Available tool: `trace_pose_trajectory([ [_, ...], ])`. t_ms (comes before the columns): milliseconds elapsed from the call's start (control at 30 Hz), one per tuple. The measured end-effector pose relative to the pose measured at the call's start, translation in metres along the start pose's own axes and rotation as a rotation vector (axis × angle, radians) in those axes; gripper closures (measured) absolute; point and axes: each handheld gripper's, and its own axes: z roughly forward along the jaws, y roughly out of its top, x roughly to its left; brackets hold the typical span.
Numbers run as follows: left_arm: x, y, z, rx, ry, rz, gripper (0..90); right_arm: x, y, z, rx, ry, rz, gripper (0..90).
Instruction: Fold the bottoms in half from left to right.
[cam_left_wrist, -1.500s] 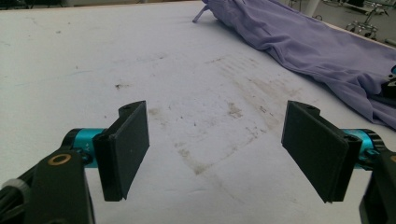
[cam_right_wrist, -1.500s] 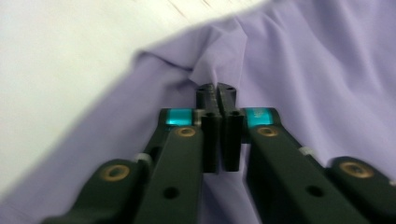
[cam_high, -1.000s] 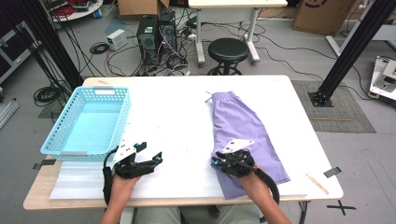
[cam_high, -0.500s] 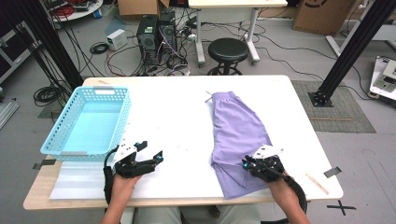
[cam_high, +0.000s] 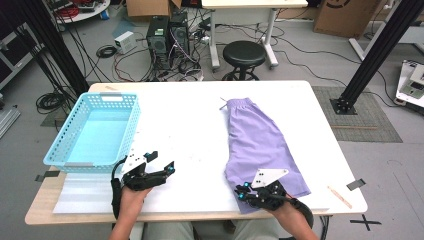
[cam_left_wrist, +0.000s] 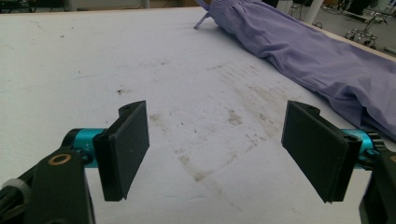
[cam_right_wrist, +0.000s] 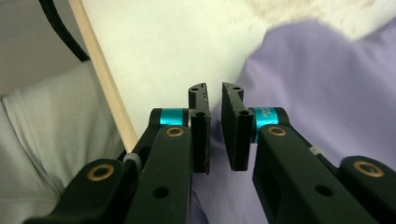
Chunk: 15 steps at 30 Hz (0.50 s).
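Shorts (cam_high: 260, 145): soft matt lilac cloth, wrinkled, with a gathered waistband. Table (cam_high: 190, 125): smooth matt white top, scuffed and stained, pale wood showing at its edge. Basket (cam_high: 75, 150): light blue perforated plastic, slightly glossy; left gripper (cam_left_wrist: 215, 151) pads matt black with anodised-looking teal metal collars.

Basket (cam_high: 95, 132) on table (cam_high: 190, 125) far left, shorts (cam_high: 260, 142) right of centre, stool (cam_high: 244, 52) behind table.

Robotics lab, not a home: white desk (cam_high: 200, 125) framed by black aluminium rig posts (cam_high: 380, 50), PC towers (cam_high: 167, 37) on the floor in a mess of loose cables (cam_high: 107, 52), cardboard boxes (cam_high: 345, 15), black stool (cam_high: 244, 52), tape marks on grey floor (cam_high: 364, 221).
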Motion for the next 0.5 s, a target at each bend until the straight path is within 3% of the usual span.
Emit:
trace_pose_trajectory([
  [67,-0.001,0.000,0.000,-0.003,-0.003,-0.001,23.3,-0.002,0.001,-0.003,-0.019,-0.015,0.010,78.7],
  [133,-0.001,0.001,0.001,-0.004,-0.005,0.000,23.3,-0.006,0.000,-0.009,-0.046,-0.083,0.035,78.1],
  [167,-0.002,0.001,0.002,-0.001,-0.005,0.001,23.3,-0.012,-0.002,-0.011,-0.025,-0.126,0.047,78.3],
  [267,-0.002,0.001,0.003,0.000,-0.006,0.000,23.3,-0.012,-0.007,-0.007,0.008,-0.116,0.047,78.6],
  [300,-0.003,0.002,0.005,-0.001,-0.006,-0.007,23.3,-0.009,-0.011,-0.001,0.035,-0.085,0.026,79.3],
  [333,-0.003,0.002,0.005,-0.001,-0.006,-0.007,23.3,-0.009,-0.011,-0.001,0.035,-0.085,0.026,79.3],
  [367,-0.004,0.003,0.006,0.000,-0.008,-0.009,23.3,-0.004,-0.014,0.005,0.052,-0.043,0.003,81.6],
  [500,-0.007,0.008,0.010,-0.005,-0.017,-0.008,23.3,0.003,-0.019,0.008,0.081,-0.024,-0.039,85.1],
])
